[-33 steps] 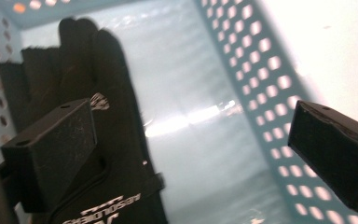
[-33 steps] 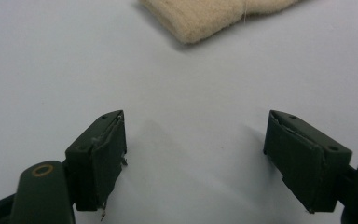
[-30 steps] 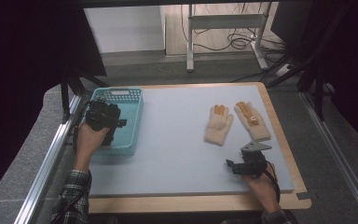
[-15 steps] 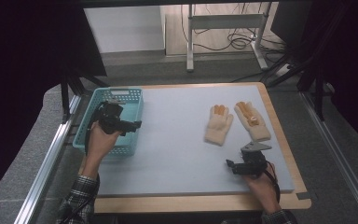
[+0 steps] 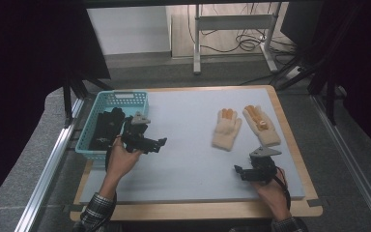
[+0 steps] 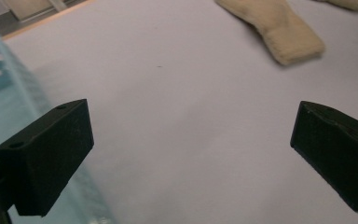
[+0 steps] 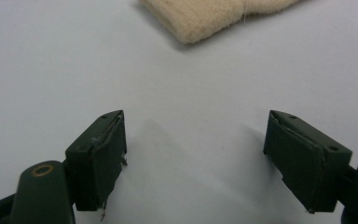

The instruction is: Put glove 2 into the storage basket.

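On the grey table (image 5: pixel 188 159), two cream gloves (image 5: pixel 226 128) lie flat side by side at the far right, fingers pointing away, orange-tipped. Near the teal basket (image 5: pixel 125 98), the left gripper (image 5: pixel 158 143) hovers, jaws wide apart and empty, aimed rightward. The right gripper (image 5: pixel 239 171) sits low near the front edge, jaws apart, empty.

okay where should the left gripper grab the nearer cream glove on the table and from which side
Probably by the cuff. The cream glove lies flat, fingers pointing away and cuff toward the person, its nearest part. Bring the left gripper, jaws wide open and empty, in from the basket side, low, and pinch the cuff edge across its thickness.
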Demonstrator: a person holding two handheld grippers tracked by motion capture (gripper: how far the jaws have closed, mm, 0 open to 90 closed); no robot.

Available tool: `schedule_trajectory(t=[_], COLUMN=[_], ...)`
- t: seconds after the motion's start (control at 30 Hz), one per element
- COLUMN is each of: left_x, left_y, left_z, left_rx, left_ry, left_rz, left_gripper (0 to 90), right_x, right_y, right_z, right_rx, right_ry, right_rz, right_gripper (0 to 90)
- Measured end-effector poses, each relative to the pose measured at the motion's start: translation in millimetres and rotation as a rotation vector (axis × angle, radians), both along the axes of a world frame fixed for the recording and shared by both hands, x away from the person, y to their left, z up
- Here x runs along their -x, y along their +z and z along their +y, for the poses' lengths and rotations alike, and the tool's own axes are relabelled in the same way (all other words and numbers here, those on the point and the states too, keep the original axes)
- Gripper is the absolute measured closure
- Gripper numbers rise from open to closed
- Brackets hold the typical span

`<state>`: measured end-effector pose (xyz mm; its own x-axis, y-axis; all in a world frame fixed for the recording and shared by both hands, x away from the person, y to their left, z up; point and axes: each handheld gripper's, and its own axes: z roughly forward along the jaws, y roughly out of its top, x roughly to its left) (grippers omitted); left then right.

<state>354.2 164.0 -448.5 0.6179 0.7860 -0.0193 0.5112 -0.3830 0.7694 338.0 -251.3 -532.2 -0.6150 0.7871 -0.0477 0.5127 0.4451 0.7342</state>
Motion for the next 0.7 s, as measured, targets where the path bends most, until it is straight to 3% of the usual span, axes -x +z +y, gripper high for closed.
schedule_trajectory(t=[0.4, 0.7], left_x=[28.9, 40.1], left_y=[-39.2, -75.0], left_z=[-29.5, -40.7], left_rx=[-0.012, -0.032], left_ry=[-0.077, -0.091], left_rz=[-0.016, 0.024], left_gripper=[0.0, 0.0], right_x=[-0.3, -0.6], right_y=[-0.1, -0.3], right_z=[0.3, 0.4], right_rx=[0.007, 0.009], right_ry=[-0.011, -0.016], right_rz=[0.001, 0.002], right_gripper=[17.4, 15.7])
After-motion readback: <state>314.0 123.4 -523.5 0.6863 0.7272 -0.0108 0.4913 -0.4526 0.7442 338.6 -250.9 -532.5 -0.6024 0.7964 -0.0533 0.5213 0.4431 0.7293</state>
